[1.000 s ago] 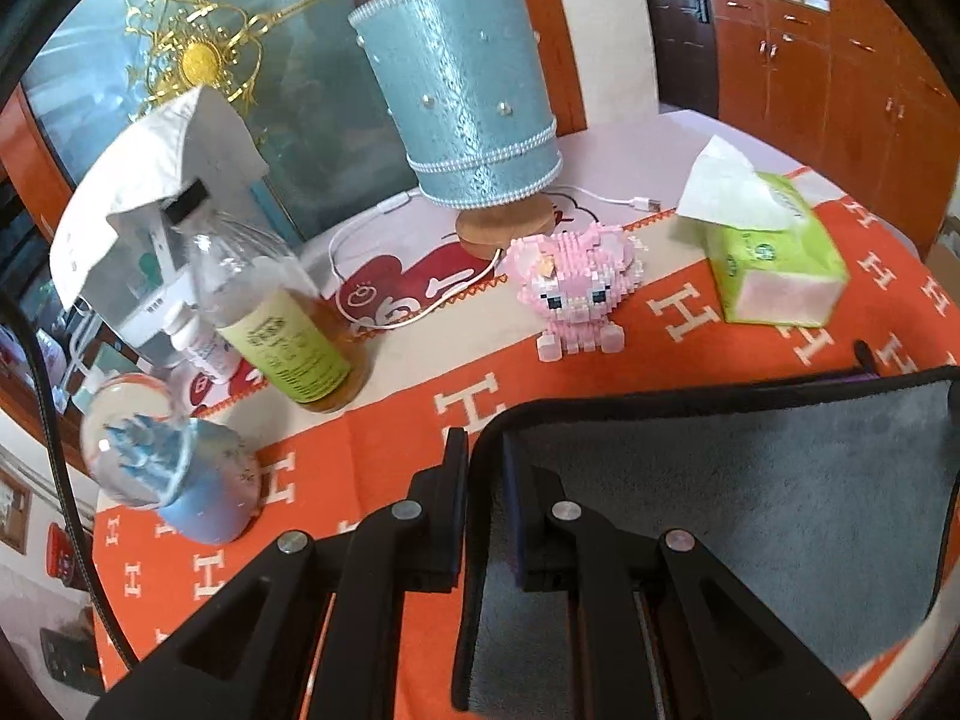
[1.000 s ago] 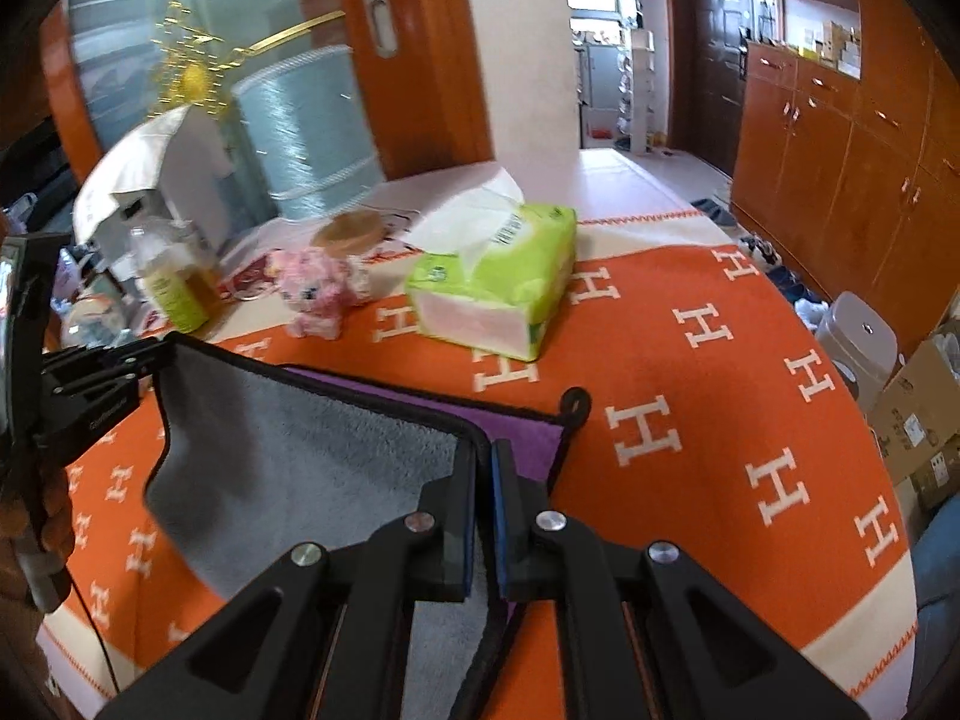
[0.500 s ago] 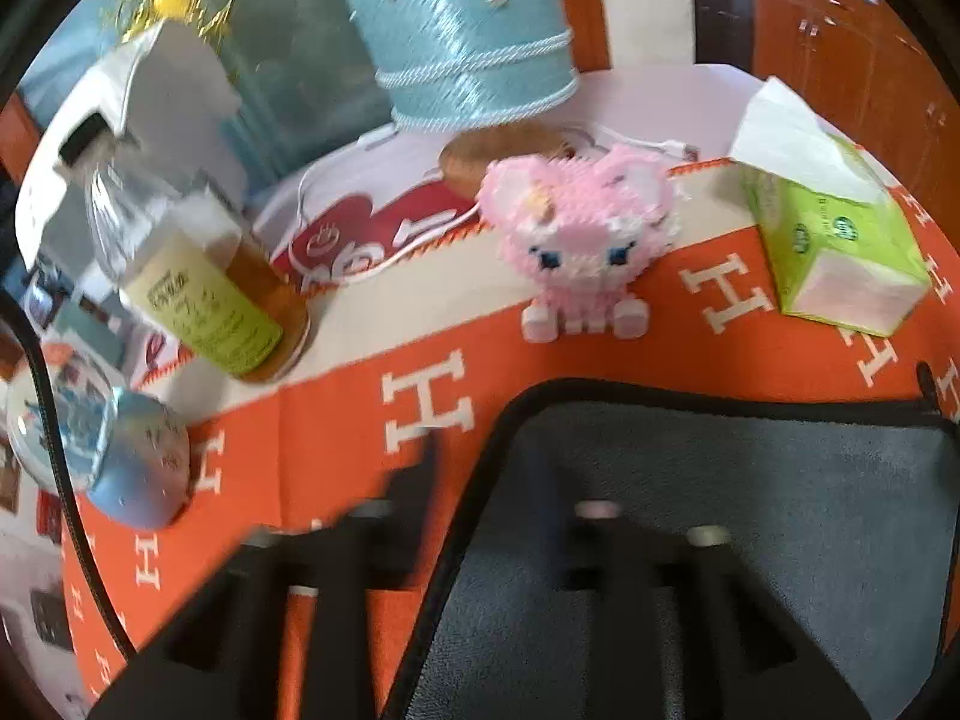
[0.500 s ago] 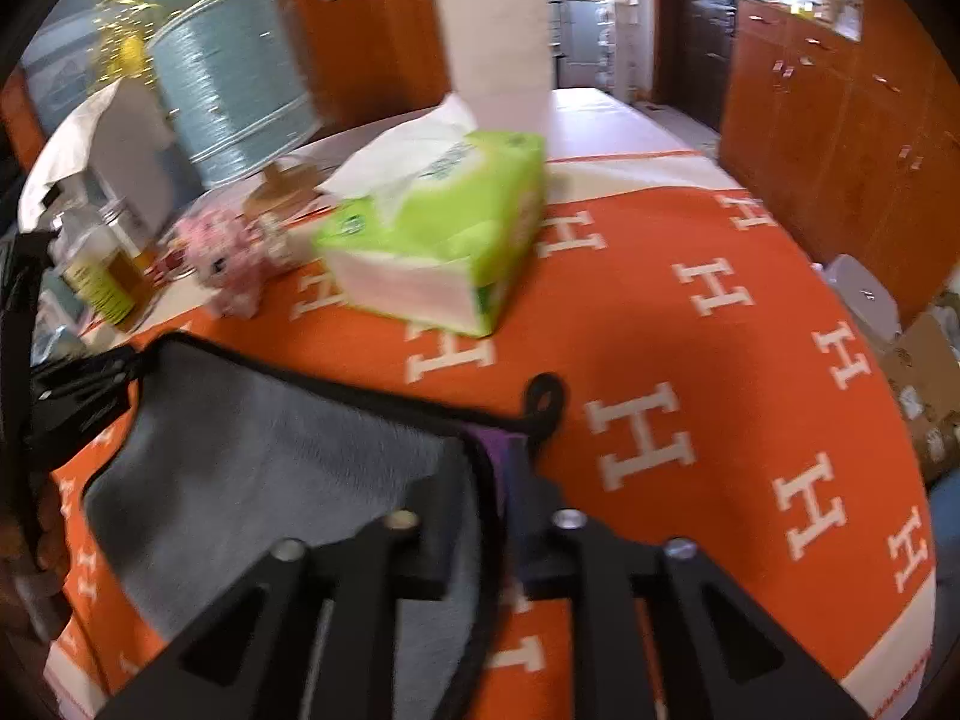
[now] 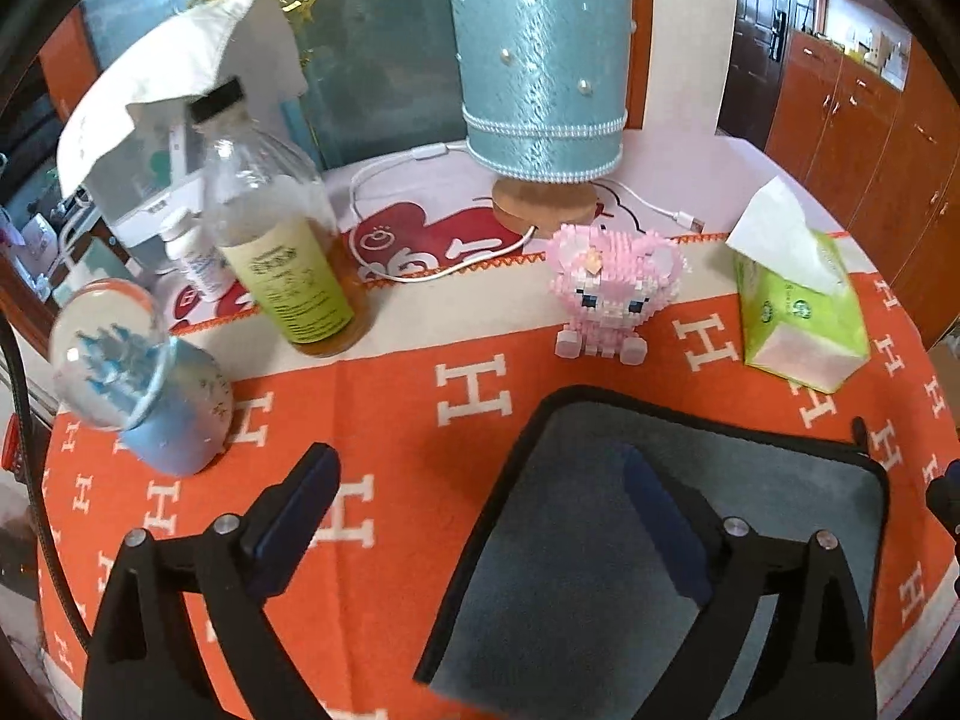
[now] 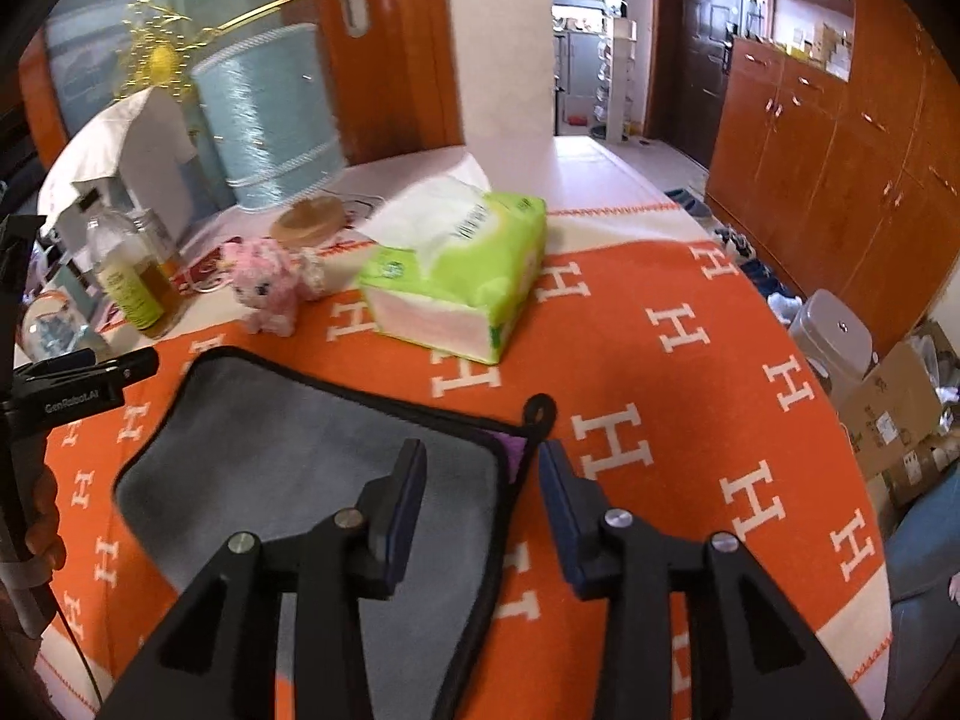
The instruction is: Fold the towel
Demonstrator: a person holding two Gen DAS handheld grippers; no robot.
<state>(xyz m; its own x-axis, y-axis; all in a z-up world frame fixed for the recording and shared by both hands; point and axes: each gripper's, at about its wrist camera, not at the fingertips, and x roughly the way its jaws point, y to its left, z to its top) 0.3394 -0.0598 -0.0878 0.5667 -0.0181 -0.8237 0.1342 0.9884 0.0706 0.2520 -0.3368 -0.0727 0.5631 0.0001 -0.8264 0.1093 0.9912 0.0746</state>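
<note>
A grey towel (image 5: pixel 600 540) with black trim lies folded flat on the orange tablecloth (image 5: pixel 390 408); a purple underside shows at its far right corner in the right wrist view (image 6: pixel 288 468). My left gripper (image 5: pixel 480 504) is open and empty, straddling the towel's left edge. My right gripper (image 6: pixel 480 480) is open and empty, straddling the towel's right edge near its black hanging loop (image 6: pixel 539 407). The left gripper also shows at the left of the right wrist view (image 6: pixel 78 384).
Behind the towel stand a pink block figure (image 5: pixel 612 288), a green tissue pack (image 5: pixel 798 300), a blue lamp (image 5: pixel 540 60), a bottle (image 5: pixel 282 240) and a snow globe (image 5: pixel 132 378). A white cable (image 5: pixel 420 264) lies by the lamp. Boxes (image 6: pixel 888 408) sit on the floor at right.
Both grippers were shut on the towel's upper corners and held it raised. They carried it forward, laid it flat and opened, letting go.
</note>
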